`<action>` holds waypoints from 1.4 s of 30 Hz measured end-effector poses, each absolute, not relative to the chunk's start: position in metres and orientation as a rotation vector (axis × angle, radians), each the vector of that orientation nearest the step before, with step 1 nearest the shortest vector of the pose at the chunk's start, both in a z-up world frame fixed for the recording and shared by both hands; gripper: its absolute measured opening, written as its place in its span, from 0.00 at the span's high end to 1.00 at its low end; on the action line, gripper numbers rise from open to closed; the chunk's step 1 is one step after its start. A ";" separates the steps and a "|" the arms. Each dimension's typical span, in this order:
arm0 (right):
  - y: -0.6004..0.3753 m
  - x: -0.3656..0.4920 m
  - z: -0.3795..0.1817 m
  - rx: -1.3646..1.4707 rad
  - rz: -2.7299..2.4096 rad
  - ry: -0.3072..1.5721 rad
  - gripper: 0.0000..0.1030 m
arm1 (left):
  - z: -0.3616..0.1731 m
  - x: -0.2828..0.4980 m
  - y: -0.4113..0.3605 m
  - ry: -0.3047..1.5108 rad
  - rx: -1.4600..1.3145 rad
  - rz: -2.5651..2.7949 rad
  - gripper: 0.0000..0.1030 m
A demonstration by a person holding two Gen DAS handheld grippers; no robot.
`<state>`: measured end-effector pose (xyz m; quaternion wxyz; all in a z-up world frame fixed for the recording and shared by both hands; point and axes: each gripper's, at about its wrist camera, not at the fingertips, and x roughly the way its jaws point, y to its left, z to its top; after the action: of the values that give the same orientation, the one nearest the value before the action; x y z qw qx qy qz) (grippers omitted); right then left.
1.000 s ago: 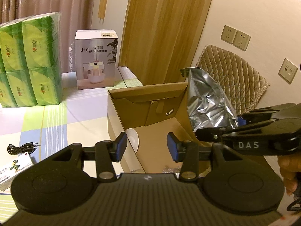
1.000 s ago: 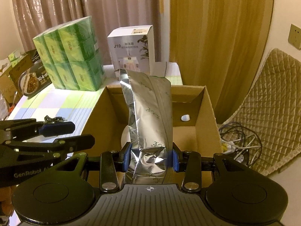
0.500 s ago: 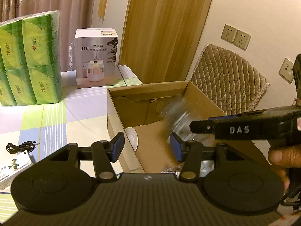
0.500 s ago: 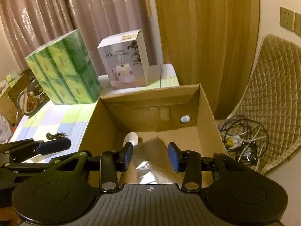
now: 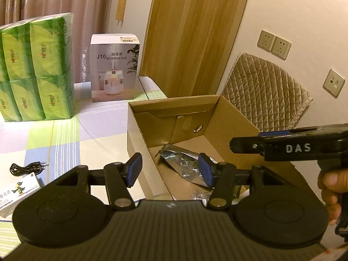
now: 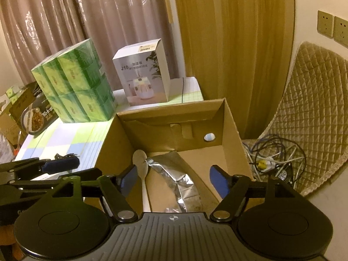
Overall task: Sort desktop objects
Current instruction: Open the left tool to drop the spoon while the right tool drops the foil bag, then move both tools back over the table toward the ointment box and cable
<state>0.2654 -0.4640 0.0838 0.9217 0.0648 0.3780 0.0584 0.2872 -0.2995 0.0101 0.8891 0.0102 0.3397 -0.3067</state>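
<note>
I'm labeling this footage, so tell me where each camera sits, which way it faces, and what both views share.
Left wrist: on the left hand-held gripper, open, looking along its fingers into the cardboard box; the right hand-held gripper and the person's fingers show at right.
Right wrist: on the right hand-held gripper, open above the box, facing the curtain; the left hand-held gripper shows at left.
Shared: the box, the silver foil bag lying inside, the humidifier box, the green tissue packs.
</note>
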 end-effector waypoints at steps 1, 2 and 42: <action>-0.464 0.264 0.085 0.132 0.117 0.775 0.21 | 0.011 0.288 -0.298 0.705 0.020 -0.637 0.50; -0.464 0.262 0.086 0.131 0.114 0.773 0.17 | 0.011 0.288 -0.297 0.704 0.018 -0.636 0.50; -0.390 0.226 0.105 0.147 0.223 0.773 0.02 | -0.004 0.292 -0.165 0.730 0.226 -0.475 0.01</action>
<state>0.2259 -0.3903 0.1051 0.9176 0.0717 0.3758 0.1083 0.2917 -0.1655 -0.0038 0.9005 0.1093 0.3529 -0.2294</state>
